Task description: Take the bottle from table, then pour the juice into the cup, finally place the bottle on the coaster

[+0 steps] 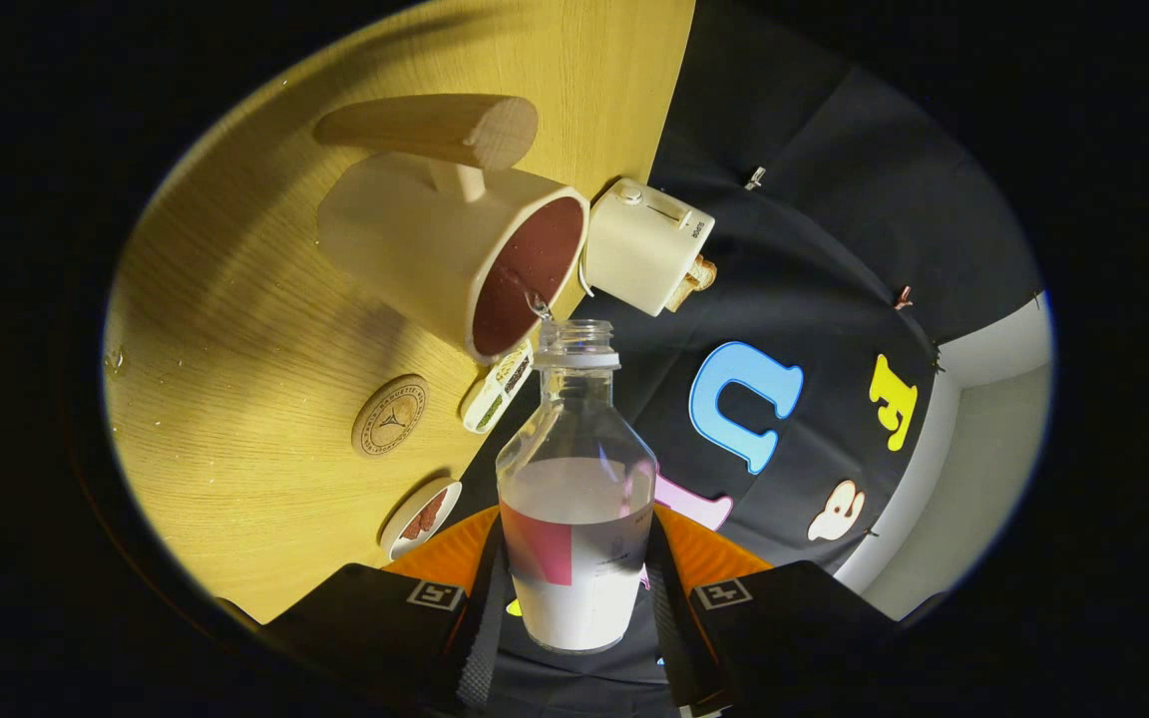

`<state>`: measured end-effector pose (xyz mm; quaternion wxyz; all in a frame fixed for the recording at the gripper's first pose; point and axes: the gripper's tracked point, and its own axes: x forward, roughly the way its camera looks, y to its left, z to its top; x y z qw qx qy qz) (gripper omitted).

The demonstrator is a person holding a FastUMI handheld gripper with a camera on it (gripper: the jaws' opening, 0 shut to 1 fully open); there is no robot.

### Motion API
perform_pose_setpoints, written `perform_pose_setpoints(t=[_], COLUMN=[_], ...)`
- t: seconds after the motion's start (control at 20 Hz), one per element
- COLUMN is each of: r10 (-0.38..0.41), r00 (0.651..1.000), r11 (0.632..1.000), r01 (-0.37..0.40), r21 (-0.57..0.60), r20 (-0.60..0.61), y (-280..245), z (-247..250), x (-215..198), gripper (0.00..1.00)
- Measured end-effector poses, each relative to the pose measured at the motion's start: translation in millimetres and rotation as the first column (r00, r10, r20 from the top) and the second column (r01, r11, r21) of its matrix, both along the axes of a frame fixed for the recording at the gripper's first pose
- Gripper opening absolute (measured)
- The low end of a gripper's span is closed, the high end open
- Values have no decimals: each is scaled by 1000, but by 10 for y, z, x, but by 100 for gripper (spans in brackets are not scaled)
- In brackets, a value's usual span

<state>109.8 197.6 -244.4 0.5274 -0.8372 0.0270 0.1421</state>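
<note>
Between the two fingers of the gripper (574, 608) stands the bottle (575, 499), a clear plastic one with no cap, its labelled lower body clamped from both sides so that the jaws are closed only as far as the bottle's width allows. White liquid fills roughly the lower half of the bottle, and its surface lies level against the glassy shoulder. The bottle's open mouth points away from the fingers and sits just at the rim of the cup (455, 254), a pale mug with a wooden handle whose inside is dark reddish brown; a small drop or thin thread of liquid shows at the point where mouth and rim meet. The cup rests on the table (235, 399), a light wood-grain surface with a curved edge, which appears tilted in this view because the gripper itself is turned over. On the same surface, nearer the fingers than the cup, lies the coaster (390, 415), a round cork-coloured disc with a stamped emblem, well apart from the bottle. A small plate (422, 519) with reddish contents sits at the table's edge close to the left finger, and a narrow white packet (498, 386) lies between coaster and bottle neck. Beyond the cup stands a white toaster (646, 244). Black cloth (834, 199) forms the booth's wall behind, with a pale floor (983, 439) at its foot.
</note>
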Motion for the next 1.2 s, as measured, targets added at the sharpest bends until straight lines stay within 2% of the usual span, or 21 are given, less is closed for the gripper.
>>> perform_pose_setpoints(t=[0.7, 1.05, 1.2], r10=[112, 230, 256], r00=[993, 971, 964], r11=[986, 954, 945], r01=[-108, -212, -233], r21=[-126, -211, -231], r20=[25, 64, 73], y=[93, 248, 322], z=[49, 176, 252], x=[24, 23, 100], gripper=[68, 68, 68])
